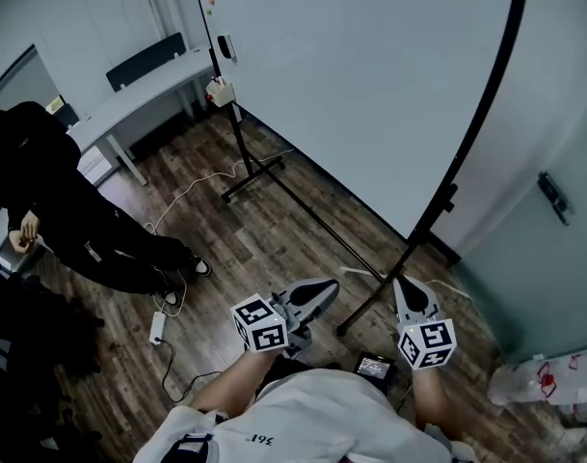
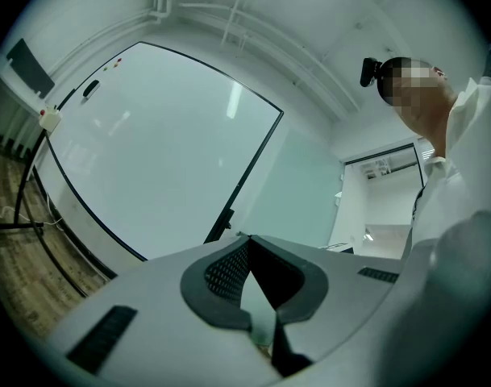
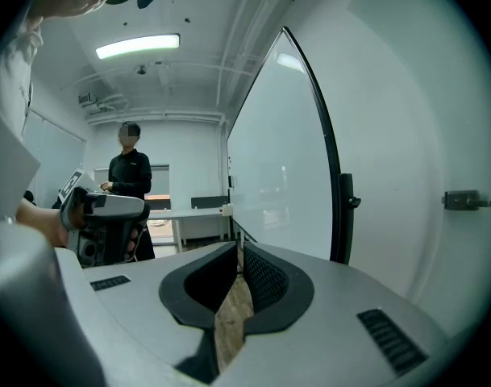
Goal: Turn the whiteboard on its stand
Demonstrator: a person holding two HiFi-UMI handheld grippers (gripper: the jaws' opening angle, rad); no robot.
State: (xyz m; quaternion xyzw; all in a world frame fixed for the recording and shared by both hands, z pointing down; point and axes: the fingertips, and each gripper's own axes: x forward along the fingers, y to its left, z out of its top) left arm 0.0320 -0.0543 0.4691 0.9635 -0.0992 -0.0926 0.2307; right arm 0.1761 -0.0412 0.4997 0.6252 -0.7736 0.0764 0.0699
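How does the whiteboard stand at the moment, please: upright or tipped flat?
Upright: the whiteboard hangs near vertical between the two black posts of its stand.

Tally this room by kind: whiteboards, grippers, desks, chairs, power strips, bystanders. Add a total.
Whiteboard: 1
Grippers: 2, left gripper and right gripper
Desk: 1
Chair: 1
Power strip: 1
Bystander: 1
Total: 7

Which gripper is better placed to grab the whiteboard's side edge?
Right, probably: the right gripper is close to the whiteboard's black edge; the left gripper sits further from it. Both are shut.
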